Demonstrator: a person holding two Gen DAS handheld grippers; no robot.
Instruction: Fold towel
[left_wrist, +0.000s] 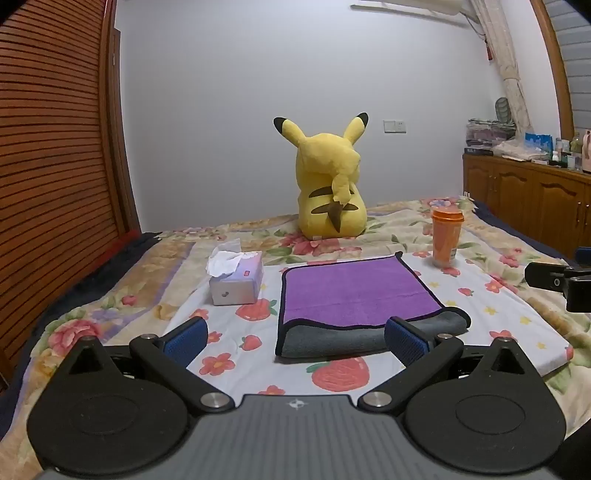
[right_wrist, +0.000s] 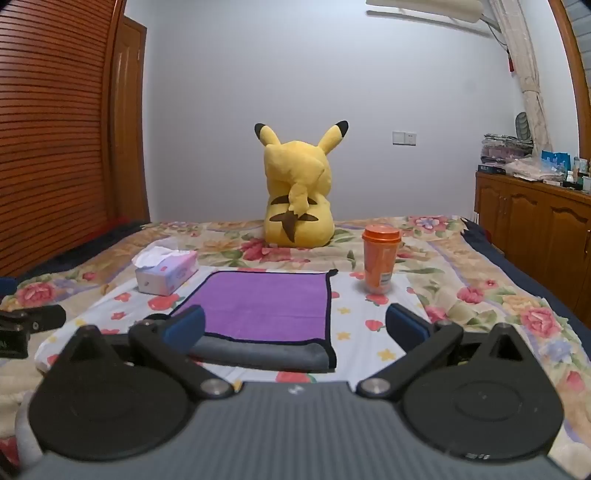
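Note:
A purple towel (left_wrist: 351, 291) with black trim and a grey underside lies folded over on the fruit-print cloth (left_wrist: 491, 314), its grey fold facing me. My left gripper (left_wrist: 295, 336) hovers open just short of the towel's near left corner, nothing between its blue pads (left_wrist: 188, 334). In the right wrist view the same towel (right_wrist: 266, 302) lies ahead and a little left. My right gripper (right_wrist: 295, 325) is open over the towel's near right corner, holding nothing. The right gripper also shows at the left wrist view's right edge (left_wrist: 561, 284).
A tissue box (left_wrist: 236, 282) sits left of the towel, an orange cup (left_wrist: 447, 236) to its right. A yellow plush toy (left_wrist: 328, 184) sits at the far end of the floral bed cover (left_wrist: 498, 240). A wooden wardrobe (left_wrist: 55, 147) stands left, a wooden cabinet (left_wrist: 535, 199) right.

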